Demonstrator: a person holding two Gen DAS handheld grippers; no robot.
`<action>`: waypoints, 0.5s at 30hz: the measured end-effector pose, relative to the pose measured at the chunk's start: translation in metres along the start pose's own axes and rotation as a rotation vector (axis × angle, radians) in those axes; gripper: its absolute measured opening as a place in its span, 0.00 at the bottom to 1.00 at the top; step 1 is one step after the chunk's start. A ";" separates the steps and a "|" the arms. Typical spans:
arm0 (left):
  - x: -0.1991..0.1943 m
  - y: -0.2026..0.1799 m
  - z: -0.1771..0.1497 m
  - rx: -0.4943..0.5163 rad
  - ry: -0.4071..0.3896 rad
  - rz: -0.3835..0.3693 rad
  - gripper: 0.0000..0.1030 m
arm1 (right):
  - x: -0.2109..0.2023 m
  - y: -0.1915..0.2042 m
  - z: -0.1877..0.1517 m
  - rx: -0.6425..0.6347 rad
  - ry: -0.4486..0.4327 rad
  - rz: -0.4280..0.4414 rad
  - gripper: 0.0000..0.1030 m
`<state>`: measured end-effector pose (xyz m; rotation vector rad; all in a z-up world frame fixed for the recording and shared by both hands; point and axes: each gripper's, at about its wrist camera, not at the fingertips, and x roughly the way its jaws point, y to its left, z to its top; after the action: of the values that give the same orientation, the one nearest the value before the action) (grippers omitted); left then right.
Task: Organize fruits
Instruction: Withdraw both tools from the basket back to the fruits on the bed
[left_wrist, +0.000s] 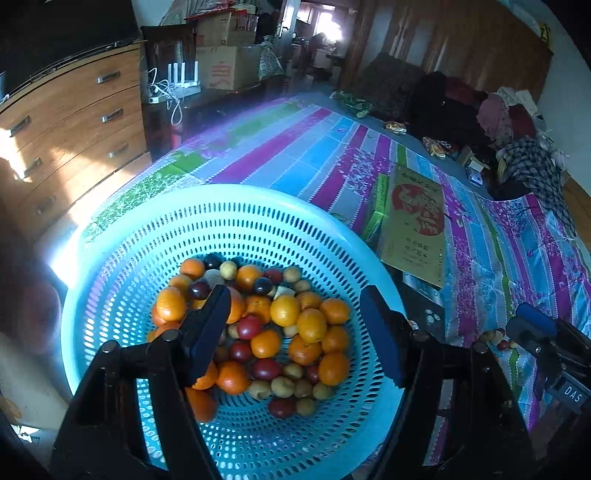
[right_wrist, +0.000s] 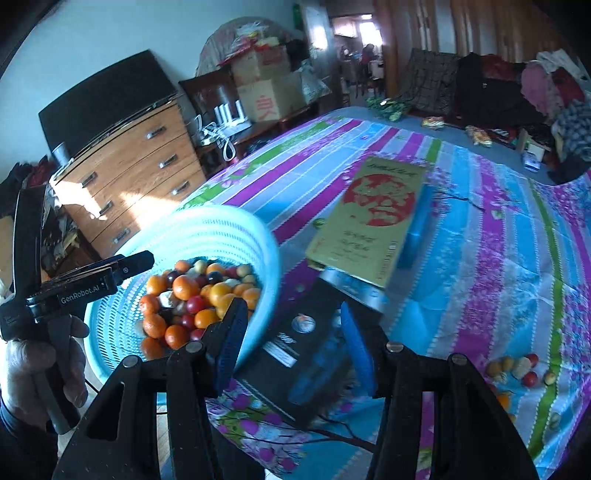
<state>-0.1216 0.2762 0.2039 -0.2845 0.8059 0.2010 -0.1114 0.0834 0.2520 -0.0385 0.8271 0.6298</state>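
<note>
A light blue perforated basket (left_wrist: 258, 206) holds a heap of oranges (left_wrist: 284, 311), red fruits (left_wrist: 248, 327) and small yellow-brown fruits. My left gripper (left_wrist: 299, 328) hangs open and empty just above the heap. The basket also shows in the right wrist view (right_wrist: 207, 229) at the left, tilted. My right gripper (right_wrist: 291, 339) is open and empty over a black box (right_wrist: 295, 354), right of the basket. A few loose fruits (right_wrist: 517, 369) lie on the cloth at the right, also in the left wrist view (left_wrist: 495, 338).
A gold box (right_wrist: 373, 218) with a red emblem lies on the striped floral cloth (right_wrist: 480, 258) beyond the black box. A wooden dresser (left_wrist: 74, 122) stands to the left. Clothes (left_wrist: 517, 129) and snack packets (right_wrist: 476, 134) are heaped at the far side.
</note>
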 end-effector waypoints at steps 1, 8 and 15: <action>-0.001 -0.006 0.000 0.007 -0.005 -0.006 0.72 | -0.007 -0.009 -0.005 0.015 -0.012 -0.011 0.54; -0.003 -0.053 -0.001 0.068 -0.029 -0.053 0.76 | -0.020 -0.060 -0.045 0.094 0.008 -0.063 0.55; 0.005 -0.103 -0.009 0.166 -0.016 -0.102 0.76 | -0.029 -0.109 -0.082 0.186 0.027 -0.102 0.55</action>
<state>-0.0948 0.1763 0.2121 -0.1670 0.7854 0.0402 -0.1228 -0.0428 0.1930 0.0793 0.9013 0.4557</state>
